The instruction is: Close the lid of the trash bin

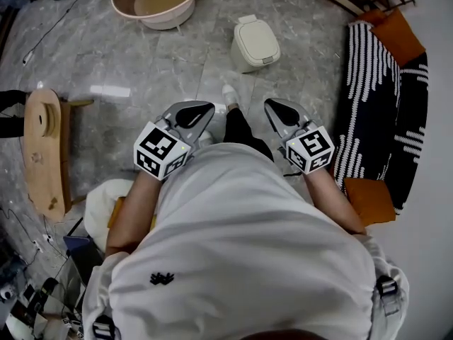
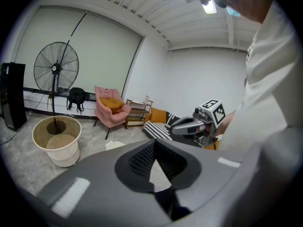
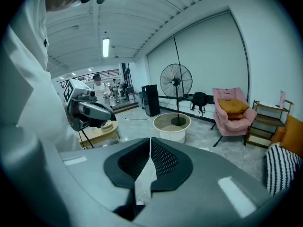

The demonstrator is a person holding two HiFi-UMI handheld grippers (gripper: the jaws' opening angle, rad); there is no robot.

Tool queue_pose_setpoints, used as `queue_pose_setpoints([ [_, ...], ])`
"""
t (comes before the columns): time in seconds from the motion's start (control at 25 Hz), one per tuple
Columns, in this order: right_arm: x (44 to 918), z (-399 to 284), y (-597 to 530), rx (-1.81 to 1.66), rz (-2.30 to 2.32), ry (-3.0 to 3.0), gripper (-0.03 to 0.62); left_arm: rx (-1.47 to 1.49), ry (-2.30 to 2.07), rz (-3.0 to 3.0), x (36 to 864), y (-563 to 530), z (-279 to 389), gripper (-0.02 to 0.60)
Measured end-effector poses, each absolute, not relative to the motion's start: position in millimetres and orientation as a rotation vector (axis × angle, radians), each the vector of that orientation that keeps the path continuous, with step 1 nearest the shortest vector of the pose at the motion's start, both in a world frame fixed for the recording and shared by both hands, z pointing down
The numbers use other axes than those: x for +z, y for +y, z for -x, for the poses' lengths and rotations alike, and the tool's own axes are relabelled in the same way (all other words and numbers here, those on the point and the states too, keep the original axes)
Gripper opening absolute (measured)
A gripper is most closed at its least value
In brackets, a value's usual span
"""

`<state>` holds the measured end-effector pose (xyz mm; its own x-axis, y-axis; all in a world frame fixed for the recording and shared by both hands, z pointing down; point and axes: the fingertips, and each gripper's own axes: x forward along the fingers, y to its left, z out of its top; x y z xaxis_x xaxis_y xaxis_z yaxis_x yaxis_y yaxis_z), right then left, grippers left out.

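The left claw (image 1: pixel 202 110) and right claw (image 1: pixel 274 107) sat squeezed together, empty, at frame centre; the bin (image 1: pixel 248 59) stood at upper centre, lid (image 1: pixel 257 38) down.

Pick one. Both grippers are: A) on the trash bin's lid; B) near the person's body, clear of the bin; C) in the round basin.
B: the left gripper and right gripper sit by the person, floor showing between them and the trash bin.

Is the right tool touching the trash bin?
Apart. The head view shows bare floor between the right tool and the trash bin, which stands farther ahead.
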<state>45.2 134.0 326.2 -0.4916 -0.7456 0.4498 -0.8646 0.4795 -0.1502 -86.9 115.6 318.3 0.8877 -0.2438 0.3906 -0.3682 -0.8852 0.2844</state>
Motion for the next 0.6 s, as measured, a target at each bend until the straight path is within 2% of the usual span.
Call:
queue_pose_setpoints([
  [0.6,328,-70,125,0.547,-1.408,-2.384,0.003,0.525,-0.377,-2.701,321,105,57,0.057],
])
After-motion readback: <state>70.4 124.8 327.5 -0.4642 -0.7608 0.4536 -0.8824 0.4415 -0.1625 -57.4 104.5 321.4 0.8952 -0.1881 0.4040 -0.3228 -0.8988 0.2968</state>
